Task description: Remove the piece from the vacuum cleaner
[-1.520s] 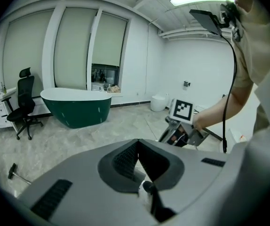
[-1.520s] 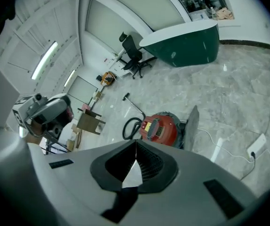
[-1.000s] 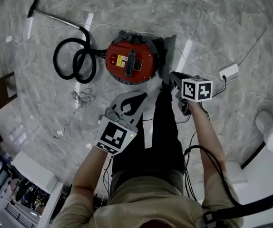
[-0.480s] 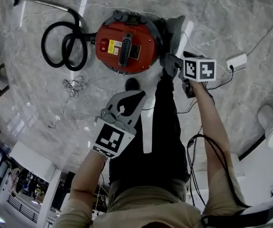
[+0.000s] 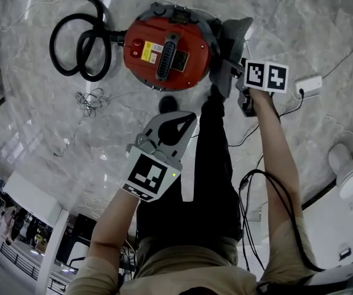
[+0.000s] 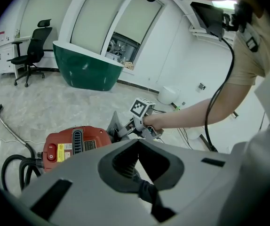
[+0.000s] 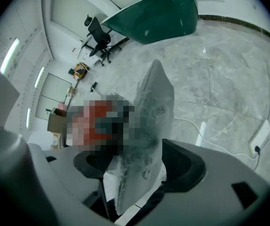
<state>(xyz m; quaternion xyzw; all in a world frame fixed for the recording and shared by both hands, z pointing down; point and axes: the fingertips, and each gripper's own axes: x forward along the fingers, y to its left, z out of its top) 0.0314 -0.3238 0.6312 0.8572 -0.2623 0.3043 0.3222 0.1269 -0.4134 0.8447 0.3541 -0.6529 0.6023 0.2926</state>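
floor: pale grey marble-look floor (image 5: 324, 17), cables trailing across it, a person standing over the job.
vacuum cleaner: round red canister vacuum cleaner (image 5: 167, 53) with a black grille on top, sitting on the floor just ahead of the person's feet.
hose: black ribbed hose (image 5: 78, 48), coiled in loops at the canister's left side and running out to a metal wand at the frame's edge.
piece: flat grey plastic piece (image 7: 151, 121), standing upright at the canister's right flank, not yet off the machine; it rises between the right tool's jaws.
right gripper: grey two-jaw right gripper (image 5: 222, 75), reached forward to the canister's right side, jaws opening wide with the grey piece between them; the pads do not appear to press on it.
left gripper: grey two-jaw left gripper (image 5: 189, 117), held back by the person's leg, well apart from the canister, jaws together on nothing.
step in hand: by the look of it, lining up the grasp; the jaws straddle the piece, hold not yet taken.
next move: likely calls for closing squarely on the panel's thin faces, then drawing it away from the canister; the idle left tool could steady the machine should it shift.
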